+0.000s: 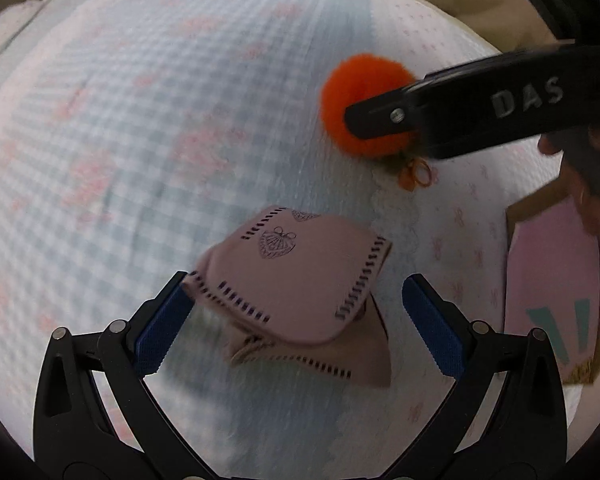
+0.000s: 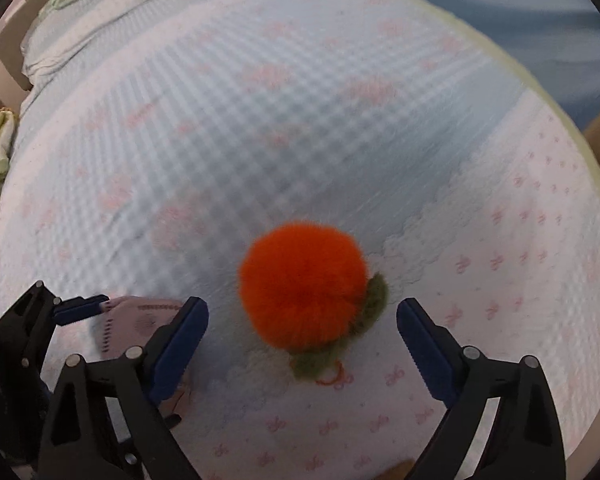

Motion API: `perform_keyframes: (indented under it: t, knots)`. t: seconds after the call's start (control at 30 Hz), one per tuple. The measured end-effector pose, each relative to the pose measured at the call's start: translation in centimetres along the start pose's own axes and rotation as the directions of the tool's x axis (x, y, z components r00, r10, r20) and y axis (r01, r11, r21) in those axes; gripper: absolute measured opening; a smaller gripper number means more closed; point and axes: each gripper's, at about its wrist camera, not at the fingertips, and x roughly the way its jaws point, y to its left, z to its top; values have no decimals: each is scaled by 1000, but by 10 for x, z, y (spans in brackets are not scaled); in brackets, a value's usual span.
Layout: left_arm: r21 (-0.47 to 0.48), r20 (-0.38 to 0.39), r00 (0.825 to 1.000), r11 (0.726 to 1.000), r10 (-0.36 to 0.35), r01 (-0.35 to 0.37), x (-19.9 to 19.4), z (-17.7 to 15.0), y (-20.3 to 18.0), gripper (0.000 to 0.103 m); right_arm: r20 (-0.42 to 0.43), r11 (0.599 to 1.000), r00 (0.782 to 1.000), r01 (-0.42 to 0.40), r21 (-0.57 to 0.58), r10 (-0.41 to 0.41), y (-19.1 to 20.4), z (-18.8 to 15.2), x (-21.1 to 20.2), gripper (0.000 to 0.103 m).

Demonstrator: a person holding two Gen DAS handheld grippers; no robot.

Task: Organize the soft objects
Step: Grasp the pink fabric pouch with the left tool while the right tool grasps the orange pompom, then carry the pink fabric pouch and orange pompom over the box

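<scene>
Here both my claws stand spread wide, each grasping nothing, and each is lined up on its own soft thing on the bed (image 1: pixel 148 128). I take the orange pom-pom (image 2: pixel 302 284) as my landmark. My right claw (image 2: pixel 302 344) straddles it: the blue pads sit either side of the ball, apart from it, so closing would pinch the fluff across its middle rather than catch the green leaf (image 2: pixel 332 352) and small orange loop that trail from its near side. The pink cloth (image 1: pixel 296 280) lies folded just to the left of the pom-pom, on the checked part of the bedcover. My left claw (image 1: pixel 296 320) is open around it, the left pad touching or nearly touching a corner, the right pad clear. I judge I am about to lift both at once. A pink box (image 1: pixel 552 288) sits to the right of the pom-pom at the bed's edge; it may be where they go, though I cannot tell.
</scene>
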Motion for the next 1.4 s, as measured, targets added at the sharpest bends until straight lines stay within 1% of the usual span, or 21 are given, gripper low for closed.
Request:
perform_keyframes:
  t: [0.03, 0.07, 0.1, 0.13, 0.17, 0.2, 0.23, 0.27, 0.33, 0.37, 0.4, 0.43, 0.47, 0.53, 0.67, 0.77, 0.9, 1.0, 1.17, 1.33, 1.4]
  knots:
    - [-4, -5, 1000, 1000, 0, 0, 4, 0, -1, 102, -11, 1000, 1000, -5, 7, 5, -1, 1, 7, 88]
    - [-2, -13, 1000, 1000, 6, -6, 9, 0, -2, 102, -23, 1000, 1000, -5, 17, 5, -2, 1, 15, 80]
    - [4, -16, 1000, 1000, 12, -12, 11, 0, -3, 100, -37, 1000, 999, -3, 31, 4, -4, 1, 22, 76]
    - [11, -19, 1000, 1000, 24, -23, 13, 0, -4, 94, -48, 999, 999, -7, 45, 9, -6, 2, 27, 71]
    - [21, -22, 999, 999, 45, -45, 14, 0, -5, 90, -55, 998, 998, -15, 58, 18, -7, 2, 31, 69]
    - [30, -22, 997, 997, 69, -68, 15, 0, -6, 83, -59, 997, 998, -19, 69, 23, -8, 3, 34, 68]
    - [32, -24, 997, 997, 72, -71, 15, 2, -6, 80, -51, 997, 998, -16, 73, 20, -9, 3, 36, 64]
    - [26, -25, 997, 997, 66, -66, 15, 2, -5, 78, -45, 997, 999, -14, 72, 17, -10, 4, 38, 56]
    - [15, -26, 998, 998, 61, -61, 14, 5, -2, 65, -40, 997, 999, -18, 74, 21, -11, 8, 41, 46]
    - [9, -27, 998, 998, 55, -55, 13, 7, -1, 61, -39, 997, 999, -19, 75, 22, -11, 9, 42, 43]
    - [7, -27, 998, 999, 49, -49, 12, 9, 0, 51, -37, 997, 999, -18, 76, 21, -11, 11, 44, 41]
    - [5, -27, 999, 999, 44, -44, 12, 10, 0, 46, -33, 997, 999, -19, 79, 22, -12, 13, 45, 38]
    - [1, -29, 999, 999, 32, -32, 11, 12, 0, 39, -26, 996, 999, -22, 86, 25, -13, 14, 45, 38]
    - [1, -30, 999, 1000, 28, -28, 11, 15, -1, 34, -16, 995, 999, -27, 99, 28, -15, 19, 47, 36]
    - [-1, -24, 1000, 1000, 17, -17, 10, 20, -2, 30, -7, 995, 1000, -22, 101, 23, -13, 18, 45, 35]
    - [-7, -3, 1000, 1000, 17, -17, -3, 28, 7, 28, 7, 994, 1000, -20, 108, 20, -6, 14, 37, 34]
    - [-5, 27, 999, 1000, 18, -18, -24, 33, 12, 28, 30, 991, 999, -18, 135, 14, -4, 9, 18, 34]
    - [0, 54, 998, 1000, 23, -23, -43, 41, 15, 28, 58, 987, 998, -17, 157, 8, 0, 4, -5, 34]
    - [23, 109, 994, 999, 20, -23, -92, 54, 12, 28, 119, 976, 993, -9, 217, -18, 8, -5, -60, 34]
    - [80, 156, 988, 996, 13, -26, -154, 60, 6, 28, 179, 948, 982, -1, 319, -59, 20, -22, -130, 34]
    - [112, 172, 985, 993, 5, -25, -184, 61, 0, 28, 209, 930, 975, -2, 366, -80, 29, -31, -166, 34]
